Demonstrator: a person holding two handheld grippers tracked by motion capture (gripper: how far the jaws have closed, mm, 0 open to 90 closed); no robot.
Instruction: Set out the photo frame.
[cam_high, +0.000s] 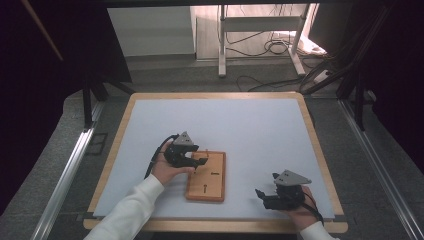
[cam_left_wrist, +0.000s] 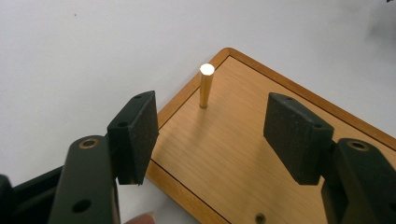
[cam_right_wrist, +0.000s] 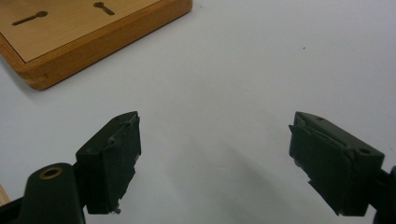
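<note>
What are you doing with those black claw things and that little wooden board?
A person holds a gripper in each hand at a table. The left gripper hangs open over the wooden board, its jaws pointing at a small brass peg standing upright in it. The right gripper waits open beside the board, holding nothing.

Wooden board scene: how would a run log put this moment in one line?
left gripper: open, facing upright brass peg | right gripper: open, beside wooden board

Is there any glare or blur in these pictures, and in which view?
Left gripper view: the peg has a blown-out white tip, and the near jaws look soft. Right gripper view: faint shadows lie on the mat; the board is slightly blurred. High view: bright floor patch behind, dark sides.
</note>
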